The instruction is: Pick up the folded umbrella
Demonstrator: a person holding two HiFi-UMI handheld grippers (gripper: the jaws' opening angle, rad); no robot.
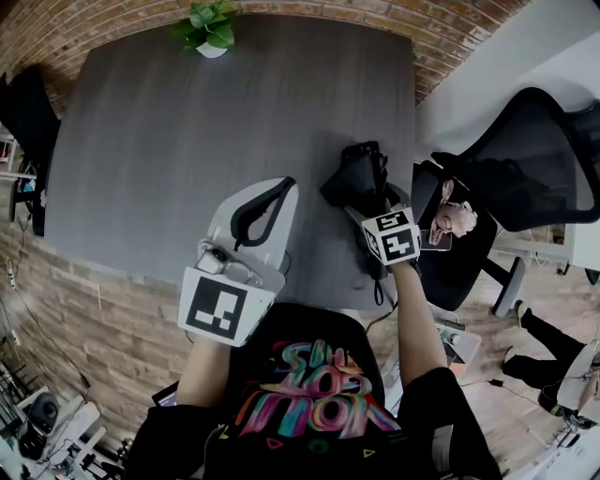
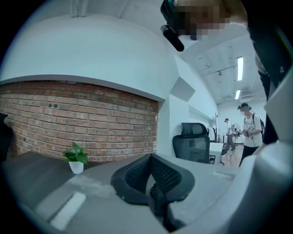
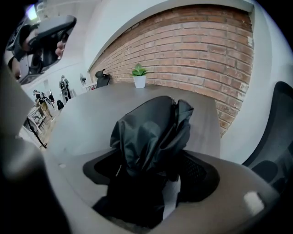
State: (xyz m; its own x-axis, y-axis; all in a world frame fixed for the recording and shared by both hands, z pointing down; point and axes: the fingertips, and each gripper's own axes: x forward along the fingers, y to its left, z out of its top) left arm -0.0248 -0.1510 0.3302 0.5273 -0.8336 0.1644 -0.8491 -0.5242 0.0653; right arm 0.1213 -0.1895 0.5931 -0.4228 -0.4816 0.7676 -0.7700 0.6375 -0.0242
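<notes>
Umbrella (image 1: 356, 183), black and folded, lies on the grey bench (image 1: 187, 141) close to its right-hand edge, with its loose dark fabric bunched up. The right gripper (image 1: 370, 211) angles down over the umbrella's near end. In the right gripper view (image 3: 151, 171) its tongs stand wide apart with the umbrella's (image 3: 151, 132) fabric filling most of the space between them. The left pad stands clear of the cloth, so they have no grip.

The left gripper (image 1: 262, 211) hangs over the bench's near edge, well to the left of the umbrella and pointing roughly level. Its tongs (image 2: 151, 176) are drawn together, the mesh pads meeting with nothing between them.

A small potted plant (image 1: 208, 28) stands at the bench's far edge against the brick wall (image 2: 82, 119). A black office chair (image 1: 534, 159) sits off the bench's right side.
</notes>
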